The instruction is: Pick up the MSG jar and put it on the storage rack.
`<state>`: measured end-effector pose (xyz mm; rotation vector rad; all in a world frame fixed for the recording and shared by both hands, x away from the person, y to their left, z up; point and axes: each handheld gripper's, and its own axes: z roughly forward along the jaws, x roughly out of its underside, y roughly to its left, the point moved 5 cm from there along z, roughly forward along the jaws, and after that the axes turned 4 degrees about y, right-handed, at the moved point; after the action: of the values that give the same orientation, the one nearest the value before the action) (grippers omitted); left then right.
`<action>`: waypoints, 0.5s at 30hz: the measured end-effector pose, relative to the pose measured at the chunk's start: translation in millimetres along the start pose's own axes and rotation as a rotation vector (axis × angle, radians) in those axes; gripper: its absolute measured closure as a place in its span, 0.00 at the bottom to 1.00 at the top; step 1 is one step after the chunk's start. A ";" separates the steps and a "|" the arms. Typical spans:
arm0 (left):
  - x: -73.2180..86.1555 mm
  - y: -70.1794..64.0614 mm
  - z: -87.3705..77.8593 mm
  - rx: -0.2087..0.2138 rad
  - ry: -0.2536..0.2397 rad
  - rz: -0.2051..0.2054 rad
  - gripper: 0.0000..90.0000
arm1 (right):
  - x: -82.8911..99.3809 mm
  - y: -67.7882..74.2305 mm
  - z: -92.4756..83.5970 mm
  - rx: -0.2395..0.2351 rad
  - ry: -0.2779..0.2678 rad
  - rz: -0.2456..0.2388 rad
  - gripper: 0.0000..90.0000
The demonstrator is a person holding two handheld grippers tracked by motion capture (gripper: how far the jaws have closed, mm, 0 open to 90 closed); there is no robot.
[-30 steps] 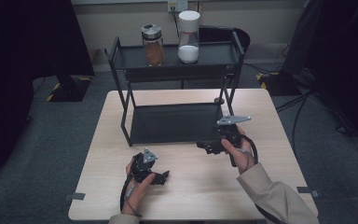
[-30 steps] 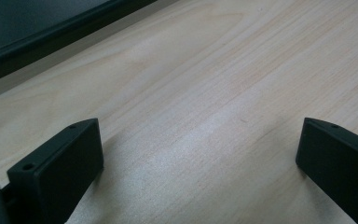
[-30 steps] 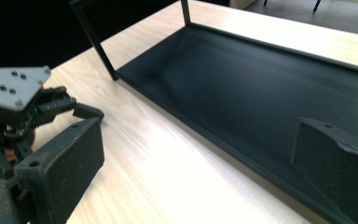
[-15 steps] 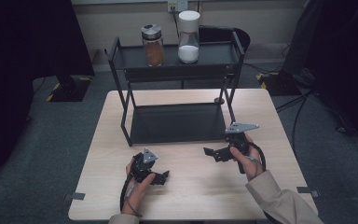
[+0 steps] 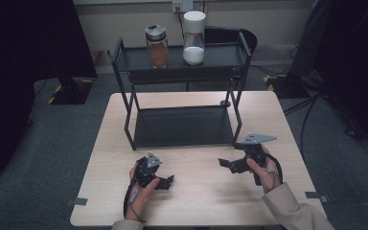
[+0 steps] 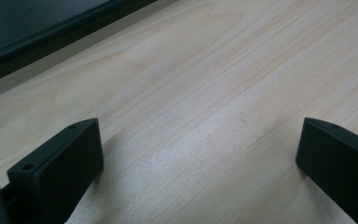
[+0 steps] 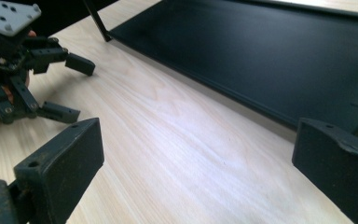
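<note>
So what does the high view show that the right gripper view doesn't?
High view alone: the rack's top shelf, on it a jar of brown stuff and a taller jar of white stuff, plus the grey floor and the person's sleeve. Right gripper view alone: the right gripper seen close along its own jaws, set wide apart with nothing between them. Both: the wooden table, the rack's bottom shelf and the left gripper, open.
</note>
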<state>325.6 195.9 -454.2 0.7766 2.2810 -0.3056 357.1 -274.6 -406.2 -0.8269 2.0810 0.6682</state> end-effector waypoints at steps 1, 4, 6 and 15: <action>0.0 0.0 0.0 0.000 0.000 0.000 0.00 | 1.7 -0.7 -0.6 -0.001 0.002 0.001 0.01; 0.0 0.0 0.0 0.000 0.000 0.000 0.00 | 6.2 -2.4 -2.7 -0.002 0.008 0.002 0.01; 0.0 0.0 0.0 0.000 0.000 0.000 0.00 | 8.9 -2.7 -3.9 0.004 0.013 -0.002 0.01; -0.2 0.1 -0.1 0.000 0.001 0.002 0.00 | 23.9 -7.6 -7.5 0.005 0.044 -0.010 0.01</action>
<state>325.7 195.9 -454.0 0.7790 2.2812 -0.3042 347.7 -292.5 -422.8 -0.8555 2.1159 0.6449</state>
